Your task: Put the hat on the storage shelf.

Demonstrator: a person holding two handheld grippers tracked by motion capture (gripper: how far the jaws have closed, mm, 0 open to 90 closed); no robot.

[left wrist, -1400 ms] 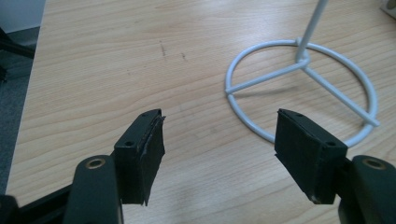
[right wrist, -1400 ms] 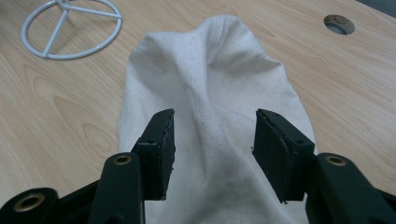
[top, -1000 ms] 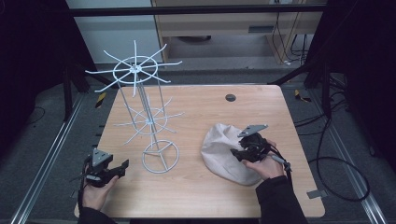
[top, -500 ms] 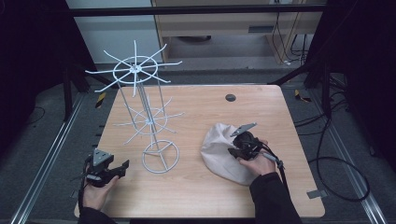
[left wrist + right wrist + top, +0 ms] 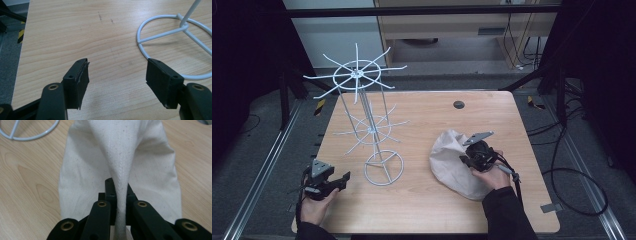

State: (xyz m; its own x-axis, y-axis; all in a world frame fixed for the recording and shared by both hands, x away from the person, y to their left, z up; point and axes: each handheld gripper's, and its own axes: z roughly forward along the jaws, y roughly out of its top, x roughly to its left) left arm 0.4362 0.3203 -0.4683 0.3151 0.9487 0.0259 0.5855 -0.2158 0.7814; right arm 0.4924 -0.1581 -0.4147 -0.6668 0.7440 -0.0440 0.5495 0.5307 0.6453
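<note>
Right gripper just closed, clamped on a strap of the cloth bag lying on the desk; thin pinch, likely to slip on lift. Left gripper apart, idle near the wire rack; dragged bag could snag or tip it.

Looking down and forward from above the person's side, taking in the whole table. Riding low and close behind the left gripper, facing the wire rack base. Peering along the right gripper, very near the cloth bag. Sharing rack base and tabletop.
</note>
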